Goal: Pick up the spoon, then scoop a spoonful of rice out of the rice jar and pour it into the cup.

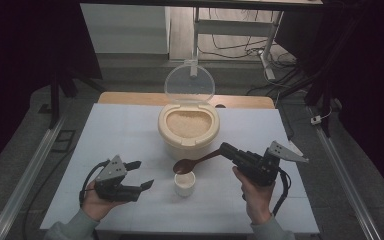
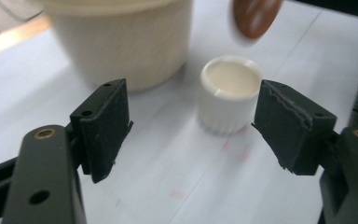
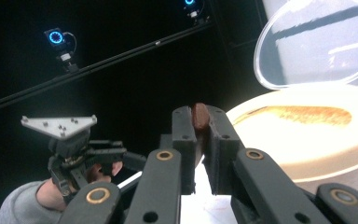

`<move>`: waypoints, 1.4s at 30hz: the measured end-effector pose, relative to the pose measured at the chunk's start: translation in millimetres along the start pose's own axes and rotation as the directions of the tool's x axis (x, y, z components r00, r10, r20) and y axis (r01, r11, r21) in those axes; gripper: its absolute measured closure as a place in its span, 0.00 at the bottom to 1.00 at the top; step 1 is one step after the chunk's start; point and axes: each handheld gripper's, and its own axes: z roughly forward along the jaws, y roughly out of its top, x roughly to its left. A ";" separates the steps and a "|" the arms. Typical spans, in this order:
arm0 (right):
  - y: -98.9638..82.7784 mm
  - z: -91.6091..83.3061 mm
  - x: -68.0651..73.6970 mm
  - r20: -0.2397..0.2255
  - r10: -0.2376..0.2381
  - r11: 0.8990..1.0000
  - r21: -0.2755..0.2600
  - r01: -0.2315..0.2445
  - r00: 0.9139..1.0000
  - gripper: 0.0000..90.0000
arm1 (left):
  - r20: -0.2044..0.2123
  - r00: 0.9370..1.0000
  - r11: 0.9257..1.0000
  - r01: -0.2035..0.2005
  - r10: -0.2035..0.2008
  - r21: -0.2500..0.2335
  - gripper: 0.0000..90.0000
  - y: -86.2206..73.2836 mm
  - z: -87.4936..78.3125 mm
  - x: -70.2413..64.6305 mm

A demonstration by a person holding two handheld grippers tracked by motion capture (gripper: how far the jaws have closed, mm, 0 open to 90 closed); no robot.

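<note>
A cream rice container [image 1: 188, 131] with its clear lid [image 1: 189, 82] raised stands mid-table, rice showing inside. In front of it sits a small white cup [image 1: 184, 184]. My right gripper [image 1: 225, 148] is shut on the handle of a brown spoon [image 1: 195, 161], whose bowl hovers just above the cup. The right gripper view shows the spoon handle [image 3: 199, 116] pinched between the jaws of the right gripper [image 3: 200, 122]. My left gripper [image 1: 145, 173] stands open to the left of the cup. In the left gripper view the cup [image 2: 228, 93] lies just beyond the open left gripper [image 2: 193, 116], nearer its right jaw.
The white table [image 1: 120, 130] has bare room to the left and right of the container. Its front edge runs close to both hands. Dark floor, rails and cables surround the table. The container [image 2: 121, 42] looms close behind the left jaw.
</note>
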 end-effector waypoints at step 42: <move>48.0 -22.1 -19.5 0.096 -0.062 0.986 -0.149 0.076 0.993 0.92 | -0.092 0.986 0.986 0.144 -0.136 0.085 0.21 -61.6 -5.3 36.9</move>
